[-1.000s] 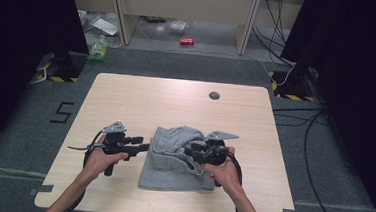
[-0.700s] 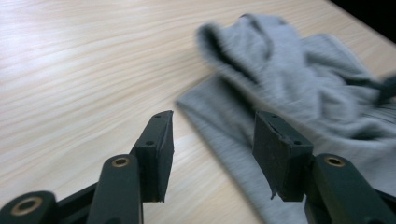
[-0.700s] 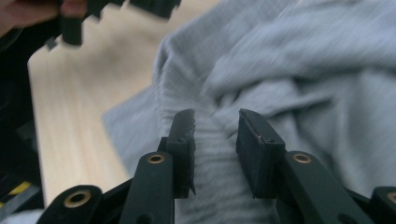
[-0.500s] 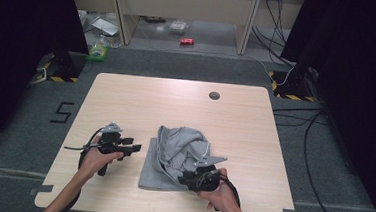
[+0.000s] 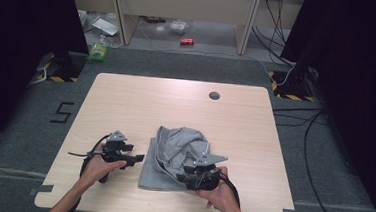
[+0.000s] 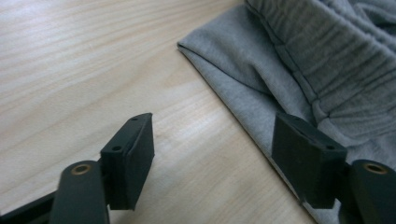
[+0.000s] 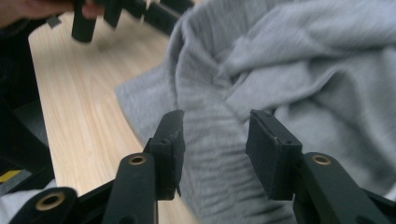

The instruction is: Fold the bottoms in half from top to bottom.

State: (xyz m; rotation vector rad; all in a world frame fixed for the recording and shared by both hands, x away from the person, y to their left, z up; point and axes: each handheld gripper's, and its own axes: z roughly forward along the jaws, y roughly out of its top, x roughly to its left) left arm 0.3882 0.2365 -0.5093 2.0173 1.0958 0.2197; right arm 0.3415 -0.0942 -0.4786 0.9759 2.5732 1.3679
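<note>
Though crumpled, grey garment (image 5: 172, 157) lengthwise near-to-far.

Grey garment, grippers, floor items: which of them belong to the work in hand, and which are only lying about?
In the work:
grey garment
left gripper, open beside its edge
right gripper, open over the folds
table

Lying about:
red can on the floor
green bottle on the floor

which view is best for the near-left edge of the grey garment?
The left gripper view: the grey garment shows its folded corner and straight edge sharply, running between the left gripper jaws, which stand open, untouched. The high view shows the whole heap small on the table. The right gripper view shows blurred folds.
</note>
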